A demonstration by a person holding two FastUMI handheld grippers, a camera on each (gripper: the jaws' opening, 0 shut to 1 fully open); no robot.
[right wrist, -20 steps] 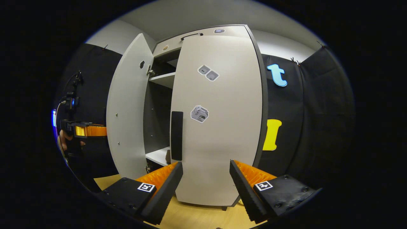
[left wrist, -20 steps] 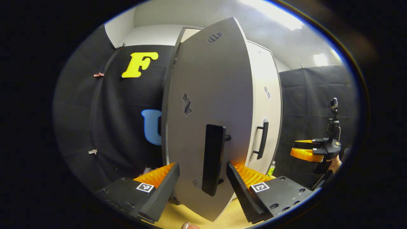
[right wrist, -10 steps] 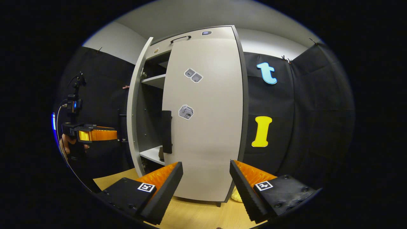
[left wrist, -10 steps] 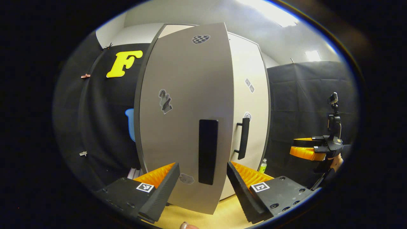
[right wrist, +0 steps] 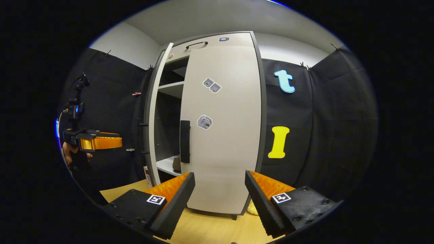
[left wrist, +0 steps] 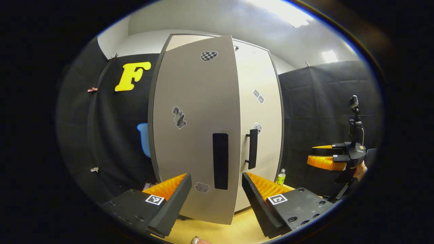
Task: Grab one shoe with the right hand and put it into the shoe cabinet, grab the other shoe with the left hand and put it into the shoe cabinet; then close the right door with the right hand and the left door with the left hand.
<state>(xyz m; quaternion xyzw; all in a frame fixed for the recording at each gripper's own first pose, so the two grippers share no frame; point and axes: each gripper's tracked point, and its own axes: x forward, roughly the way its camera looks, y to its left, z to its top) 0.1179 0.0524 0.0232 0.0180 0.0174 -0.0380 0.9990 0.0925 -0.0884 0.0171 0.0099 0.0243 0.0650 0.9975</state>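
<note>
Black cloth backs the shoe cabinet (left wrist: 176,39): from the left gripper view we judge the left door (left wrist: 193,135) nearly shut beyond our wide-spread left gripper (left wrist: 216,196), while the right gripper view shows the right door (right wrist: 223,128) closed, a shoe (right wrist: 176,163) shelved, and our right gripper (right wrist: 219,198) spread empty.

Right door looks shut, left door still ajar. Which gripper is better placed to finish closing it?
Left. The left gripper is open directly in front of the left door, its handle between the fingers' line. The right gripper faces the closed right door.

Both left gripper (left wrist: 216,200) and right gripper (right wrist: 219,200) hold jaws spread, empty.
</note>
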